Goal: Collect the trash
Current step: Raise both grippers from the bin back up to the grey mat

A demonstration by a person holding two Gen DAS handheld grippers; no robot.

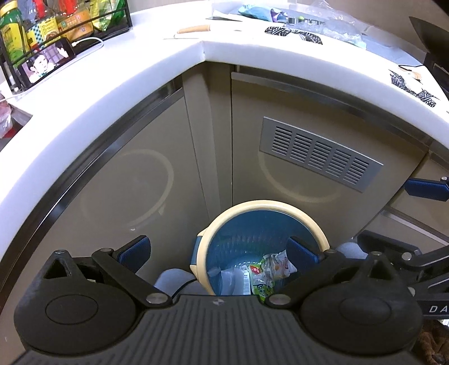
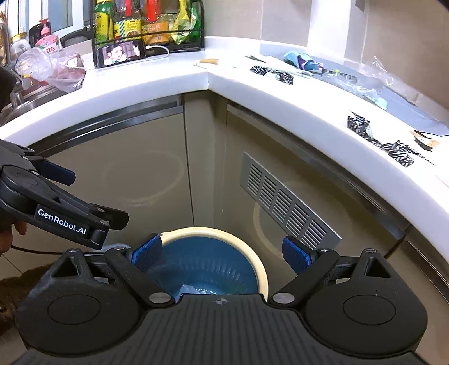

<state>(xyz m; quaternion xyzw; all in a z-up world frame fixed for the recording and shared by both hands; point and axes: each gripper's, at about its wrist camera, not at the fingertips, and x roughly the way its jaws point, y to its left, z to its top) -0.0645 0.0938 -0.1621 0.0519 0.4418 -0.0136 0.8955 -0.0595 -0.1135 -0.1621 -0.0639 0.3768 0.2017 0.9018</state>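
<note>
A blue bin with a cream rim (image 1: 280, 206) stands on the floor against the corner cabinet; it also shows in the right wrist view (image 2: 213, 233). Wrappers and clear plastic (image 1: 270, 266) lie inside it. My left gripper (image 1: 217, 250) is open and empty above the bin's near left side. My right gripper (image 2: 223, 252) is open and empty above the bin. Black-and-white wrappers (image 2: 270, 72) and more of them (image 2: 393, 146) lie on the white counter, with crumpled clear plastic (image 2: 362, 81) beside them.
The white counter edge (image 1: 202, 52) wraps the corner above the bin. A rack of bottles (image 2: 146, 25) and a phone (image 2: 122, 53) stand at the back left. A plastic bag (image 2: 50, 70) sits by the sink. A vent grille (image 1: 320, 153) is in the cabinet door.
</note>
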